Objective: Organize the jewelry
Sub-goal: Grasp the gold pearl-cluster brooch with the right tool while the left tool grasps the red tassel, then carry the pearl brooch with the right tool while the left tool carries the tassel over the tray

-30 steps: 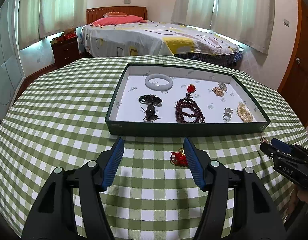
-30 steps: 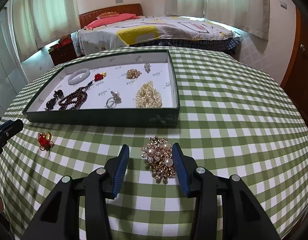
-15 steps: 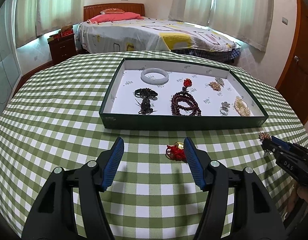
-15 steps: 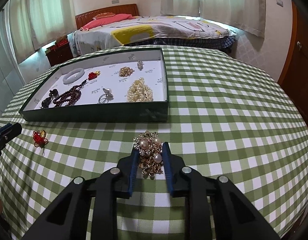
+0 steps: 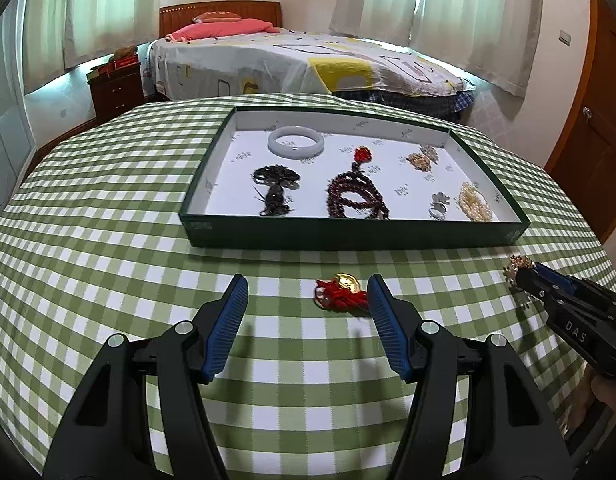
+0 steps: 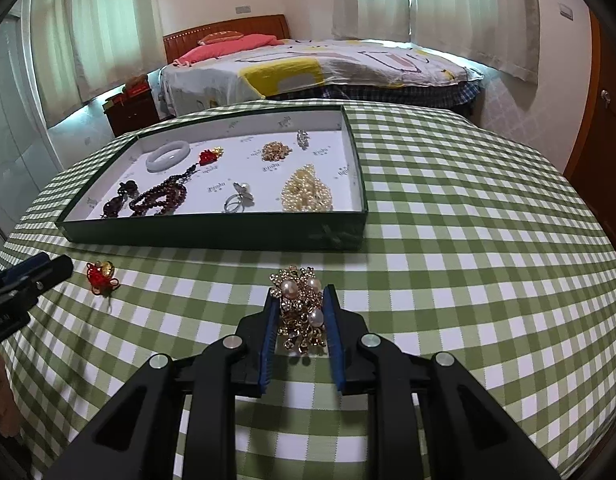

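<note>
My right gripper (image 6: 300,300) is shut on a gold brooch with pearls (image 6: 302,312), held just above the checked tablecloth; it also shows in the left wrist view (image 5: 520,268). My left gripper (image 5: 308,292) is open over the cloth, with a red knotted charm with a gold piece (image 5: 340,292) lying between its fingertips, close to the right one. The charm also shows in the right wrist view (image 6: 101,274). The dark green tray (image 5: 348,236) holds a white bangle (image 5: 295,141), dark red beads (image 5: 356,196), a dark ornament, a ring, pearls and gold pieces.
The round table with a green checked cloth (image 6: 468,240) falls away at its edges. The tray's front wall (image 6: 212,236) stands between both grippers and the tray floor. A bed (image 5: 308,64) and a wooden door (image 5: 596,120) lie beyond the table.
My right gripper has closed on the pearl brooch and lifted it slightly. My left gripper has drawn back a little and stays open around the red charm.
</note>
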Demonstrator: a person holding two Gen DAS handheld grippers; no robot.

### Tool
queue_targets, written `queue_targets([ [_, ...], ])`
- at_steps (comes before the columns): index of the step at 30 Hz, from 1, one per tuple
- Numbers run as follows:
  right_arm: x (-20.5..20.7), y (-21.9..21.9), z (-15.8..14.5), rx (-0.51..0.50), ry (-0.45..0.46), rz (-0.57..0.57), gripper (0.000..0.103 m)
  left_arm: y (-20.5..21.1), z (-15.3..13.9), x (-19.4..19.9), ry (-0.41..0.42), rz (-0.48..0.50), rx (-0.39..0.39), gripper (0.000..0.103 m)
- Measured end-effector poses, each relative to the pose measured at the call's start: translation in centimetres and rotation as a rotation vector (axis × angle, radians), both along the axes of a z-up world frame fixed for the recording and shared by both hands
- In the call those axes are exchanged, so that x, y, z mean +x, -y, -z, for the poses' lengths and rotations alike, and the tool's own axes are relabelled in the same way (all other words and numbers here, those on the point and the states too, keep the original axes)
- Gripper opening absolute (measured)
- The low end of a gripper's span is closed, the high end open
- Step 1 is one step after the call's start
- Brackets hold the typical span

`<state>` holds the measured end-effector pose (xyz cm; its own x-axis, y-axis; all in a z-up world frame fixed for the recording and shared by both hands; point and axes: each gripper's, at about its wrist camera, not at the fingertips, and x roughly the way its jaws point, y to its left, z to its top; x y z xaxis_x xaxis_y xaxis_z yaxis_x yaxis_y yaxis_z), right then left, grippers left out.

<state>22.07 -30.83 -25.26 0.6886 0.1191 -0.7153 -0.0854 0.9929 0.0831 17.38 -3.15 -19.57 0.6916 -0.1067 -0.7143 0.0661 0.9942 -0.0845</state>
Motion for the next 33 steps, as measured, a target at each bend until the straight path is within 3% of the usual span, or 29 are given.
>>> queue_targets([
  [13, 0.0, -0.2, 0.5, 0.025, -0.013, -0.02, 0.023, 2.1, 1.7, 1.8, -0.06, 0.042, 0.004, 0.06],
  [19, 0.0, -0.3, 0.5, 0.027, -0.011, -0.02, 0.023, 1.8, 2.3, 1.8, -0.082, 0.06, 0.007, 0.035],
  [23, 0.0, -0.2, 0.5, 0.027, -0.012, -0.02, 0.023, 1.7, 2.3, 1.6, -0.079, 0.075, 0.004, 0.025],
  [25, 0.0, -0.2, 0.5, 0.027, -0.012, -0.02, 0.023, 1.6, 2.3, 1.4, -0.079, 0.083, -0.008, 0.013],
  [33, 0.1, -0.3, 0.5, 0.027, -0.01, -0.019, 0.023, 1.2, 2.0, 0.9, -0.067, 0.096, -0.029, 0.009],
])
